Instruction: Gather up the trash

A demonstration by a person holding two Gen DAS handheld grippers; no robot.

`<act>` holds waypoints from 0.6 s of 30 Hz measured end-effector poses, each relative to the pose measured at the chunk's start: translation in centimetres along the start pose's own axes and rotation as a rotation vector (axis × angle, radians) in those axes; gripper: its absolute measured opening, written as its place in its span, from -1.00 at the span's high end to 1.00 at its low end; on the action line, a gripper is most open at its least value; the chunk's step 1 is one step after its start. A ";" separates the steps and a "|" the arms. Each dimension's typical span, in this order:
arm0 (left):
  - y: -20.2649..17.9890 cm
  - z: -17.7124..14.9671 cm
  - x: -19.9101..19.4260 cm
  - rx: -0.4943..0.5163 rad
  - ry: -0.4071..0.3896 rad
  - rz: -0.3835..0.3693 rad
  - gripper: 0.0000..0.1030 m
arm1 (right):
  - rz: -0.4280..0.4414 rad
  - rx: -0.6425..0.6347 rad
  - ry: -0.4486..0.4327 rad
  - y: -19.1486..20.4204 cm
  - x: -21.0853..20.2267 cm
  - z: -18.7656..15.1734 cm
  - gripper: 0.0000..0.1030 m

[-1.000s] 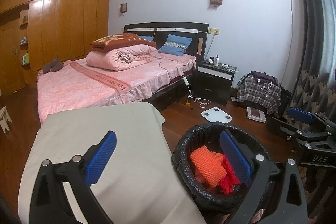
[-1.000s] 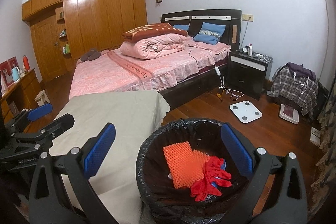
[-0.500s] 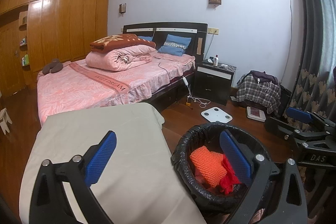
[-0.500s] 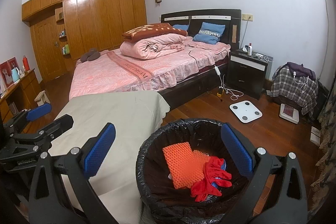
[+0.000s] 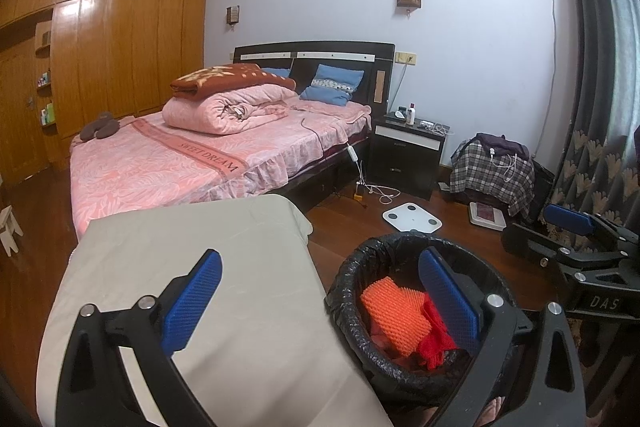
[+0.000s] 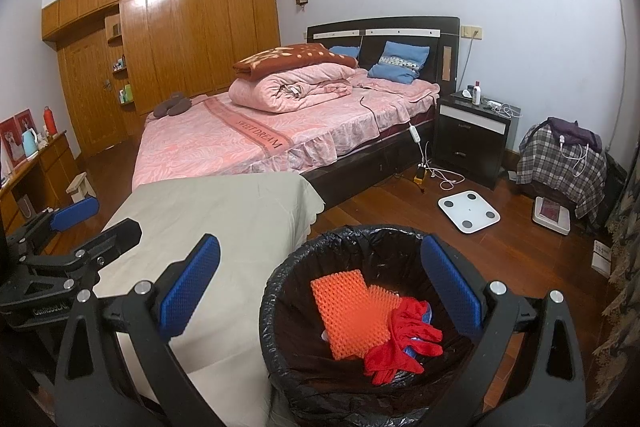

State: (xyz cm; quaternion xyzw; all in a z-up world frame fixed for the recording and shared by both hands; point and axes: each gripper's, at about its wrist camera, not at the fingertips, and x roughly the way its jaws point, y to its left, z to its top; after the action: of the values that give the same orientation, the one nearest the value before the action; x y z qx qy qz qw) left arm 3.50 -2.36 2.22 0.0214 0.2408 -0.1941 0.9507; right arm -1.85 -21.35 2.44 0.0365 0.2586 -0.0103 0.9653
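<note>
Bedroom, glossy wood floor. Pink quilted bed behind the beige cloth-covered desk. Round bin with crinkled black plastic liner just beside the desk; inside, bumpy orange foam sheet and limp red glove. My left gripper and right gripper: both wide open, empty.

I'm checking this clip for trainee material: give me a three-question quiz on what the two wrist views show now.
1. True or false: the left claw is shut on a piece of trash.
2. Which lies in the trash bin? A) a white scale B) an orange textured pad and a red glove C) a blue pillow
3. Fill in: the bin is lined with a ____ plastic bag.

Key: 1 false, both it and the right claw are open and empty; 2 B; 3 black.
</note>
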 end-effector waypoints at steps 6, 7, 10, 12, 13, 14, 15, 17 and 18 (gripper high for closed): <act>0.0 0.0 0.0 0.001 0.000 0.000 -0.88 | 0.000 0.000 -0.001 0.0 0.1 0.0 -0.90; 0.0 0.0 0.0 0.001 0.000 0.001 -0.88 | 0.001 0.001 0.000 0.0 0.1 0.0 -0.90; 0.0 0.0 0.0 0.002 0.000 0.001 -0.88 | 0.000 0.001 0.000 0.0 0.1 0.0 -0.90; 0.0 0.0 0.0 0.002 0.000 0.001 -0.88 | 0.000 0.002 0.001 0.1 0.1 -0.1 -0.90; 0.0 0.0 -0.1 0.001 0.000 0.001 -0.88 | 0.001 0.002 0.000 0.1 0.1 -0.1 -0.90; 0.0 0.1 -0.1 0.001 0.001 0.000 -0.88 | 0.000 0.002 0.000 0.1 0.1 -0.1 -0.90; 0.0 0.0 0.0 0.001 0.000 0.000 -0.88 | 0.001 0.001 0.000 0.2 0.1 0.0 -0.90; 0.0 0.0 0.0 0.001 0.000 0.000 -0.88 | 0.000 0.001 0.000 0.1 0.1 0.0 -0.90; 0.0 0.1 -0.1 0.002 0.000 0.000 -0.88 | 0.000 0.002 0.000 0.1 0.1 0.0 -0.90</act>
State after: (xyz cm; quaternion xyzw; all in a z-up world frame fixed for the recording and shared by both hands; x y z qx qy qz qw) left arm 3.48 -2.35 2.29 0.0221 0.2405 -0.1942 0.9508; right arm -1.74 -21.20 2.37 0.0372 0.2587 -0.0105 0.9652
